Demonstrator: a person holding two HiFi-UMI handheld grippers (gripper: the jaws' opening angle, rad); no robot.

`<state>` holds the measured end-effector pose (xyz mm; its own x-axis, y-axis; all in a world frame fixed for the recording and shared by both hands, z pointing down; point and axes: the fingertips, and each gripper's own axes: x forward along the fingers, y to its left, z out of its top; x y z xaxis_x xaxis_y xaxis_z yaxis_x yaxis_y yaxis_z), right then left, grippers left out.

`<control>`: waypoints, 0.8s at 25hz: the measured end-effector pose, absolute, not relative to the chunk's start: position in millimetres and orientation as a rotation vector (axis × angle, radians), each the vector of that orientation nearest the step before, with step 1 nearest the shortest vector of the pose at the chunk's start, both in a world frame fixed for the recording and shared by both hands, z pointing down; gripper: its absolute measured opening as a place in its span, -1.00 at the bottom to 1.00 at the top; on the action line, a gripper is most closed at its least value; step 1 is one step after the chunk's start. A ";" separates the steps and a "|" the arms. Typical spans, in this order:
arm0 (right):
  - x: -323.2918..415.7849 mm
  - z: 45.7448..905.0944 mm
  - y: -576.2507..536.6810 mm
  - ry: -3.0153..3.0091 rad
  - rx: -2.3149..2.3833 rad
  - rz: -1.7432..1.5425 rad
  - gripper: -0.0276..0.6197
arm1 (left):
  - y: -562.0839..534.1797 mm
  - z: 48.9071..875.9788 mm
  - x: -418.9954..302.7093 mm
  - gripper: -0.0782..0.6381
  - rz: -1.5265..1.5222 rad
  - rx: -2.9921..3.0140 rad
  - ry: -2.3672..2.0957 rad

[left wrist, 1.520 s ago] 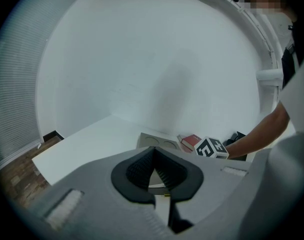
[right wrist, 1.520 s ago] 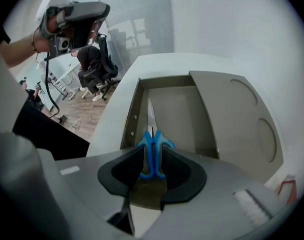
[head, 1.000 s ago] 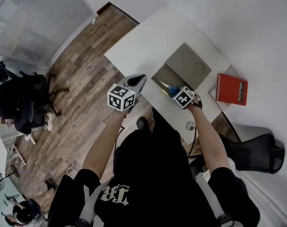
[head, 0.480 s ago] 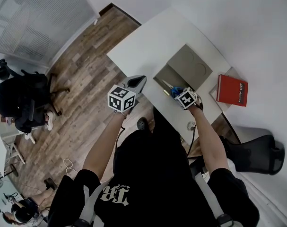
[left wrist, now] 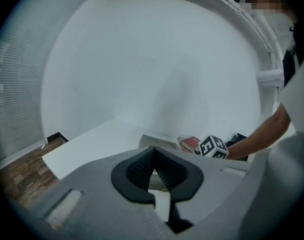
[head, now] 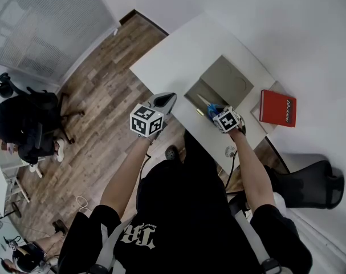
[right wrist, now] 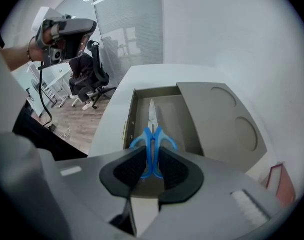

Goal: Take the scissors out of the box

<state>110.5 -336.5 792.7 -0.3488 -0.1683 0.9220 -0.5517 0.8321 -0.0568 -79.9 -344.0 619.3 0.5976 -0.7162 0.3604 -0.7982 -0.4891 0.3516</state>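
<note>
Closest to us, the right claw point(right wrist: 152, 163) is clamped tight on the blue handles of the scissors point(right wrist: 152, 143), pads pressing on both loops. Over this last second it has come up and back towards us a touch, and the scissors have come with it. That's the lift under way!

The left claw point(left wrist: 154, 170) hasn't budged. Its jaws are together with nothing between them, and it waits near the edge of the tabletop point(head: 178, 56), apart from the action.

A little farther out, the blade points away from us and down, and it is over the open box point(right wrist: 129, 118). We can't tell whether the tip is clear of the box floor yet, but the grip looks sound and nothing is slipping. We'd say the scissors are on their way out, though not out yet: they need more height, then a carry clear of the rim.

Beyond the box its lid point(right wrist: 227, 119) lies flat alongside, touching it. Farthest off, a red book point(head: 277, 108) sits at the tabletop's end, well apart from it all.
</note>
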 end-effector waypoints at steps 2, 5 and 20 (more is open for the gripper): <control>111.1 785.8 -338.1 -1.925 0.560 0.439 -0.65 | -343.5 615.0 -78.6 -0.78 0.225 2.354 -1.202; 108.0 776.3 -346.4 -1.971 0.592 0.405 -0.65 | -342.4 608.1 -76.3 -0.78 0.224 2.371 -1.201; 76.3 684.1 -376.3 -2.189 0.804 0.386 -0.65 | -343.5 571.2 -79.4 -0.78 0.193 2.433 -1.241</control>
<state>76.3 -376.3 684.1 -0.5145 -0.4253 0.7446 -0.6540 0.7562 -0.0201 -79.4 -343.5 571.2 0.5961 -0.7454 0.2983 -0.8008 -0.5253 0.2878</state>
